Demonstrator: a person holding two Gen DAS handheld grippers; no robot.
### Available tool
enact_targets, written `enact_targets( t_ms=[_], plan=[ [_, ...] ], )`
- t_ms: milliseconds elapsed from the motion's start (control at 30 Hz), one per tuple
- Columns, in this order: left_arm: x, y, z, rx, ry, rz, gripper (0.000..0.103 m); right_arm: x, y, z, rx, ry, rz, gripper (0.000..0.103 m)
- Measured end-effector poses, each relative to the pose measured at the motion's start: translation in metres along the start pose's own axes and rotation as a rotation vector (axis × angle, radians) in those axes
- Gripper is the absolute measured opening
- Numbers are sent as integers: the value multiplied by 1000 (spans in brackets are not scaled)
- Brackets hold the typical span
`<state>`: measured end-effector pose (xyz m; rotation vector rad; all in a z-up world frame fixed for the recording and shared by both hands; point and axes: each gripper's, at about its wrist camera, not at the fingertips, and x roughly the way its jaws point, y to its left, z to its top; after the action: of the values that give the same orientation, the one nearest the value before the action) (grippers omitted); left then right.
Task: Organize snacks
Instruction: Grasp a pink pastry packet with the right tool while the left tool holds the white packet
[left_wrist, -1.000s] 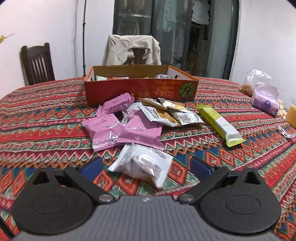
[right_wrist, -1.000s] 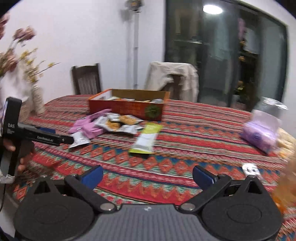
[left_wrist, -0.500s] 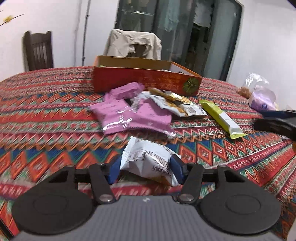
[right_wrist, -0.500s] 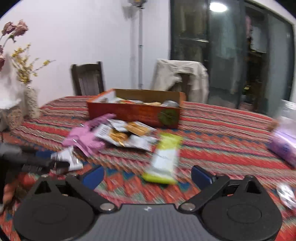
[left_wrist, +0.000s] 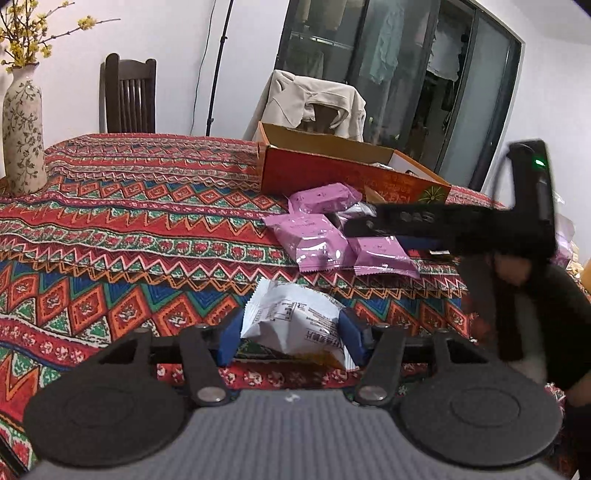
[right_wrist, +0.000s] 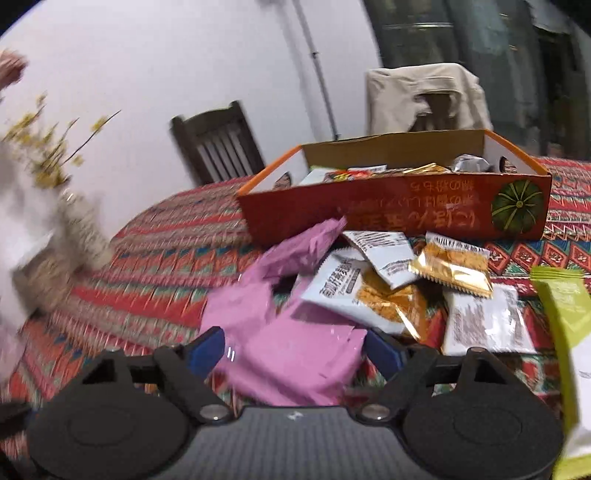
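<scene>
Snacks: white crinkled foil packet (left_wrist: 295, 325) pinched in left gripper (left_wrist: 291, 338), lifted off table. Orange cardboard box (right_wrist: 399, 206) at 12 o'clock holds assorted wrappers. Right gripper (right_wrist: 295, 350) jaws, just closing, straddle pink plastic packet (right_wrist: 291, 354); contact unclear.

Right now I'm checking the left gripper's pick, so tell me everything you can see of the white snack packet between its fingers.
The white snack packet is a crinkly, puffy pouch with a serrated top edge, dark print and a barcode-like panel, with some orange at its lower edge. It is tilted above the patterned tablecloth, pinched on both sides by the blue pads of the left gripper. Nothing else touches it; the pink packets lie apart, farther back.
</scene>
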<state>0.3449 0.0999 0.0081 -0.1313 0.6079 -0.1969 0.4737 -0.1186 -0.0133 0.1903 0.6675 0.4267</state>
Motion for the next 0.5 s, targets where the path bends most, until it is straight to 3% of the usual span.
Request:
enact_targets(
  t_ms=[100,200,500],
  plan=[
    [0,-3,-3,1,2,-14,57,13,2,1,-23,-8,-79,81],
    [-5,-8,-8,1,3,-23,57,12,2,-6,-74,6,-110,69],
    [-13,-54,-21,37,34,-84,57,-81,-20,-53,-211,78,-81,61]
  ],
)
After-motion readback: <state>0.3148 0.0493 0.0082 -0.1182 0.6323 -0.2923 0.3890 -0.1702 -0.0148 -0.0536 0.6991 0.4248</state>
